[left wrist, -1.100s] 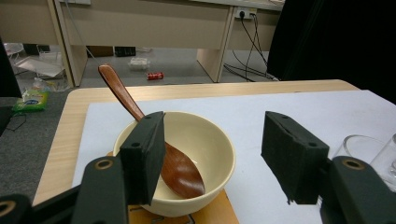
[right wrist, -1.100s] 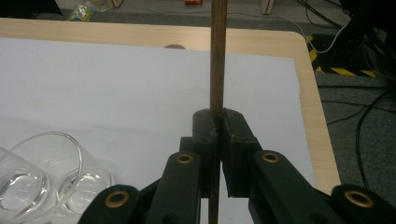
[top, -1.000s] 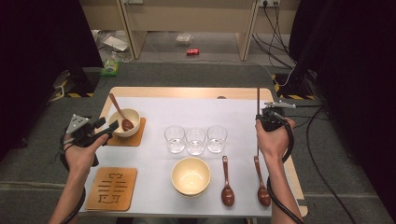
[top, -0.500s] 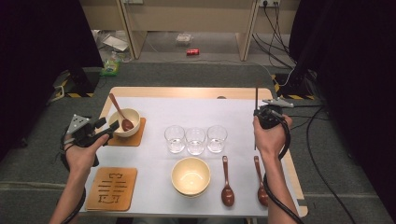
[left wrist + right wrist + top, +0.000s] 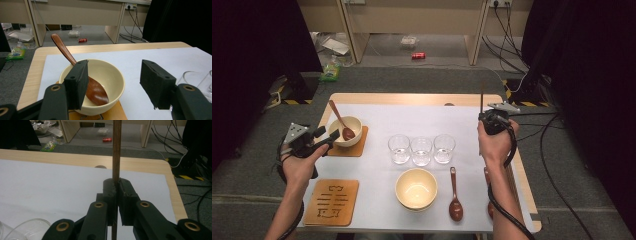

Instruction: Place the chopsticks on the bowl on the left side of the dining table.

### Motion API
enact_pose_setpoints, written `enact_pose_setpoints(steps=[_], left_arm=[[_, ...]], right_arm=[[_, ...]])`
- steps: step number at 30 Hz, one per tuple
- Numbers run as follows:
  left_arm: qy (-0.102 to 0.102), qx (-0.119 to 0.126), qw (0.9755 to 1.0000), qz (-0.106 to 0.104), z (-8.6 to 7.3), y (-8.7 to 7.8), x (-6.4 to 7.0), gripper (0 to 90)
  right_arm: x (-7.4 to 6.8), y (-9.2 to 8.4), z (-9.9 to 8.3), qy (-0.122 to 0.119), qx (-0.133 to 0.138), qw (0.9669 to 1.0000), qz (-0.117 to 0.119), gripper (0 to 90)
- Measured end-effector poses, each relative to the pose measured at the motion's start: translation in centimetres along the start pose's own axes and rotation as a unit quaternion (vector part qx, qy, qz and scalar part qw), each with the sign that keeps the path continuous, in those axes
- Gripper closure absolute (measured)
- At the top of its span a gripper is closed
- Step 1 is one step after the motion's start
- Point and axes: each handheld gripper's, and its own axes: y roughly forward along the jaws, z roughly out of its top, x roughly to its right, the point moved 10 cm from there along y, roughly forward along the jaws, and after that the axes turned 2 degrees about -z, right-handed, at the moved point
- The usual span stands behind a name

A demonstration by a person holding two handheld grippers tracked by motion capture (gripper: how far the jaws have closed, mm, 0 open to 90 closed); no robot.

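My right gripper is shut on a thin brown wooden stick that stands upright over the right side of the white mat. In the right gripper view the stick runs straight up from between the pressed pads of the right gripper. My left gripper is open at the left edge of the table, its jaws pointing at a cream bowl that holds a dark wooden spoon. In the left gripper view, that bowl and spoon lie just beyond the spread jaws of the left gripper, untouched.
The bowl sits on a wooden coaster. A second coaster lies front left. Three empty glasses stand in a row mid-mat, with an empty cream bowl in front. One spoon lies to its right; another is partly under my right forearm.
My right hand has drifted slightly left with the stick still upright in its jaws. The left hand and everything on the table stay as they were.
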Motion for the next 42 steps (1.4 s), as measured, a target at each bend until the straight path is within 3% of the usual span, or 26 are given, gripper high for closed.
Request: enact_pose_setpoints(steps=[42], left_arm=[[-0.001, 0.001, 1.0000, 0.001, 0.0, -0.1, -0.1, 39.6]], right_arm=[[-3.9, 1.8, 1.8, -0.018, 0.048, 0.9983, 0.029, 84.8]])
